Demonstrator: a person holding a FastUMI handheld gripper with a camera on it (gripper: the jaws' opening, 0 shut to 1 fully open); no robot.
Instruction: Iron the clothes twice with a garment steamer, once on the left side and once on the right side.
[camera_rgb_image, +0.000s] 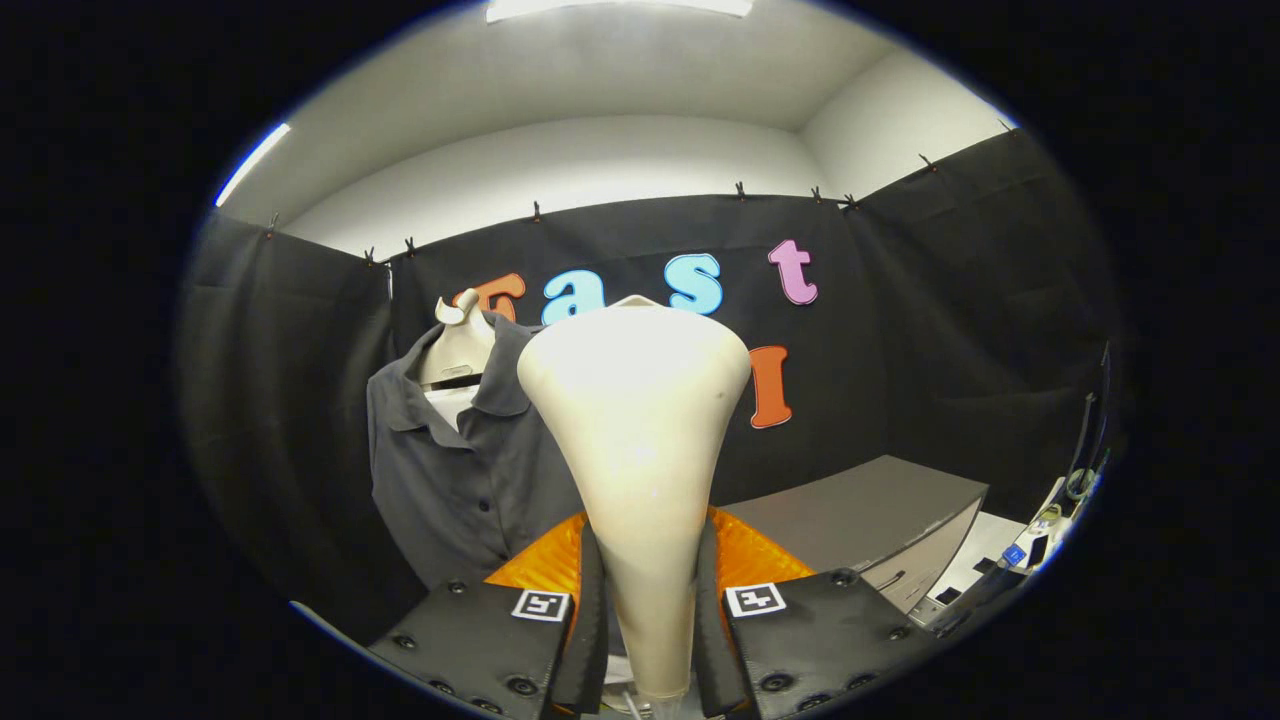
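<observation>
A cream garment steamer (640, 440) stands upright between my two fingers, its narrow handle pinched low down and its wide head flaring up in front of me. My gripper (650, 610) is shut on that handle. Beyond the steamer, to the left, a dark grey collared shirt (455, 470) with buttons hangs on a pale mannequin neck and hanger (458, 345) against the booth's black cloth wall. The steamer head covers the shirt's right side. The head is apart from the shirt, nearer to me.
A grey tabletop (860, 515) runs off to the right behind the steamer, with a drawer front below its near edge. Small items and cables (1050, 525) lie far right on a white surface. Black cloth walls close in on the left and back.
</observation>
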